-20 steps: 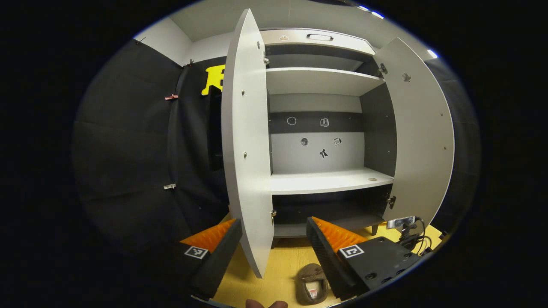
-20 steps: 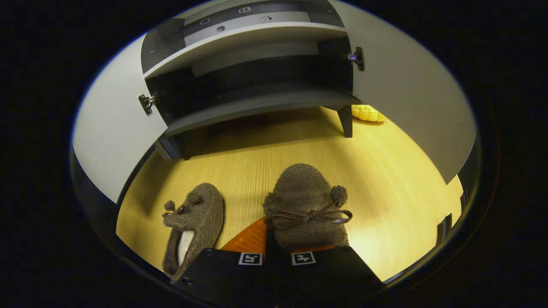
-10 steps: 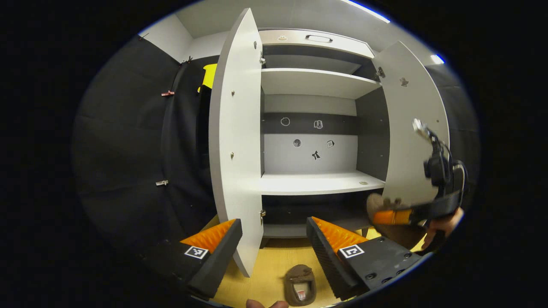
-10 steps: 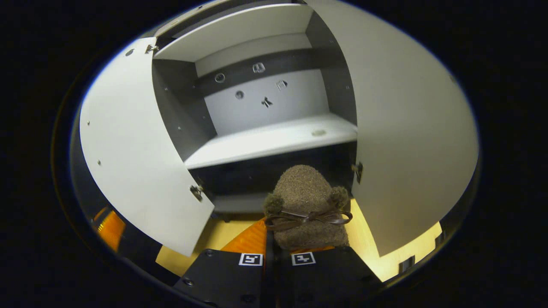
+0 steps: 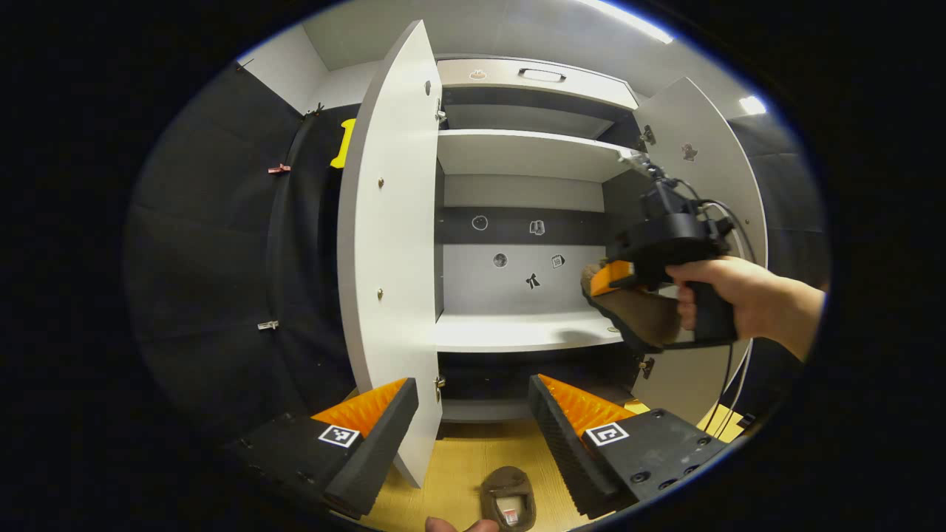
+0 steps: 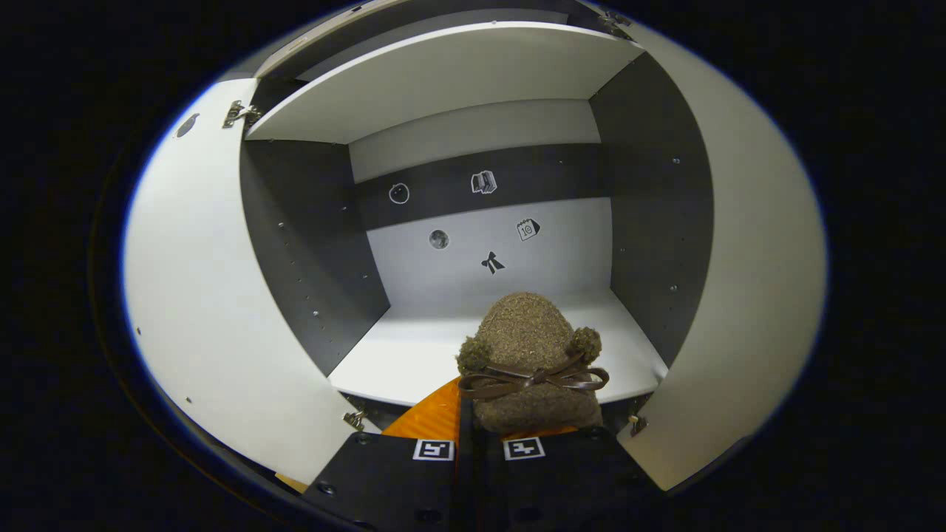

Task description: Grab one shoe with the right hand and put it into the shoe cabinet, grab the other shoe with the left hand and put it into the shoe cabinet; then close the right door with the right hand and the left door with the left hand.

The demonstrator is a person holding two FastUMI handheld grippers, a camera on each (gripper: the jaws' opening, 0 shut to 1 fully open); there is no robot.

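Note:
My right gripper (image 6: pixel 479 428) is shut on a brown fuzzy slipper (image 6: pixel 531 362) with a bow, held at the front edge of the cabinet's middle shelf (image 6: pixel 414 355). In the left gripper view that same right gripper (image 5: pixel 617 277) and slipper (image 5: pixel 639 314), carried by a hand, hang just above the shelf's (image 5: pixel 510 332) right end. My left gripper (image 5: pixel 473 414) stands open and empty, low in front of the cabinet. The other slipper (image 5: pixel 508 499) lies on the yellow floor below it. Both cabinet doors, left (image 5: pixel 388 251) and right (image 5: pixel 706 192), stand open.
The cabinet has an upper shelf (image 5: pixel 525 151), a dark bottom compartment (image 5: pixel 532 377) and a drawer with a handle (image 5: pixel 541 74) on top. Black cloth wall (image 5: pixel 214 258) lies left of the cabinet. Small stickers mark the back panel (image 6: pixel 480 236).
My right gripper has lifted the slipper from near the floor up to the middle shelf's front edge. My left gripper has barely moved; the second slipper stays on the floor.

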